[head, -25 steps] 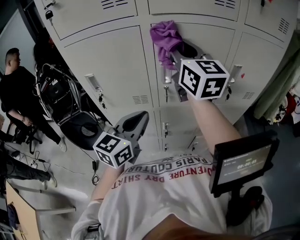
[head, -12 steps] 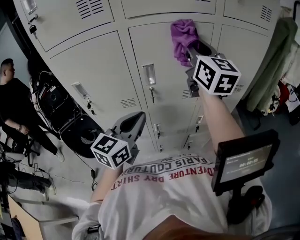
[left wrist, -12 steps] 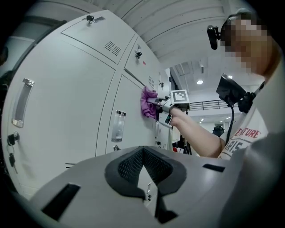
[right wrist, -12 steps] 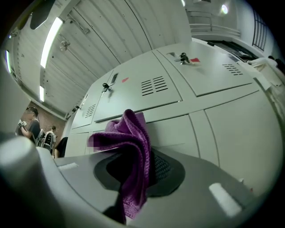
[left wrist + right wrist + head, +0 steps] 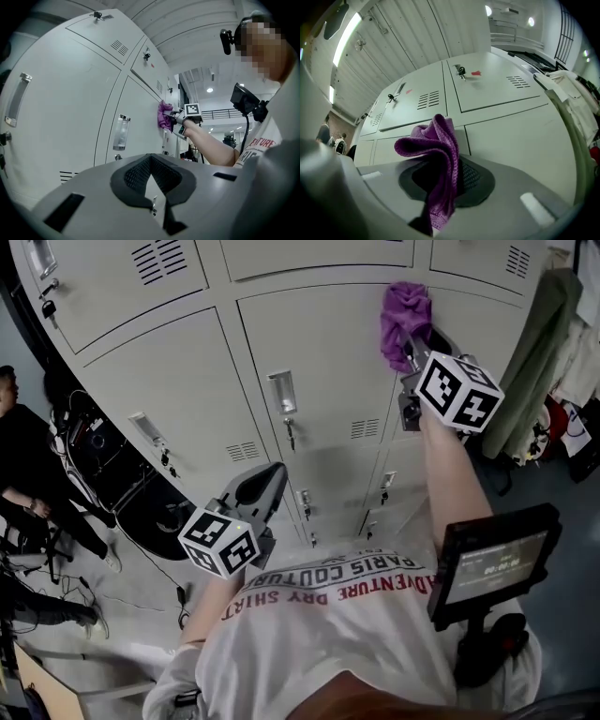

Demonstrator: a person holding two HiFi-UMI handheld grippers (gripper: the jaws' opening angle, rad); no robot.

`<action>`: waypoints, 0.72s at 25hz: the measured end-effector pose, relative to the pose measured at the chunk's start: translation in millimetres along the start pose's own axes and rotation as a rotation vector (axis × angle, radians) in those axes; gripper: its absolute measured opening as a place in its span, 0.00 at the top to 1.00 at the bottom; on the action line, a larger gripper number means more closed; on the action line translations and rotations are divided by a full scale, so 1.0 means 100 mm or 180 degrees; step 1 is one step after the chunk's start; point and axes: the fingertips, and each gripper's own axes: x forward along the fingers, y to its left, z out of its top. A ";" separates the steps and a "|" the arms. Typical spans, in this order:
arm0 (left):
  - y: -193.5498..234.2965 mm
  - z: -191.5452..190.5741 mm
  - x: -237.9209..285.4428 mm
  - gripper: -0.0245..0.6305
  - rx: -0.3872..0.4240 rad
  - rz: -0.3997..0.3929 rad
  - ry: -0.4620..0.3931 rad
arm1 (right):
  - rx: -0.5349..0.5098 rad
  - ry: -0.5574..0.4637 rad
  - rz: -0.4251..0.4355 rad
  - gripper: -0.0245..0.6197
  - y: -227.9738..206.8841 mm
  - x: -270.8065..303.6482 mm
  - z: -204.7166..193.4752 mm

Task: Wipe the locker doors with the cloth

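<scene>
Looked like mid-wipe: the right gripper [image 5: 413,345] was clamped on the purple cloth [image 5: 405,310] up against the top right corner of a locker door [image 5: 319,371], while the left gripper [image 5: 265,488] hung closed and empty, so I'd guess the next move needed a firm sweep along that door.

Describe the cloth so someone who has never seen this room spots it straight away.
Look at the wall of pale grey lockers. At a door toward the right, the raised right gripper is shut on the cloth. It is a bunched rag, the only purple thing against the grey doors.
</scene>
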 end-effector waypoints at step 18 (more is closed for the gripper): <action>0.06 -0.08 -0.12 0.96 -0.0032 0.0147 0.0021 | 0.0359 -0.0110 0.1024 0.87 0.99 -0.31 -0.15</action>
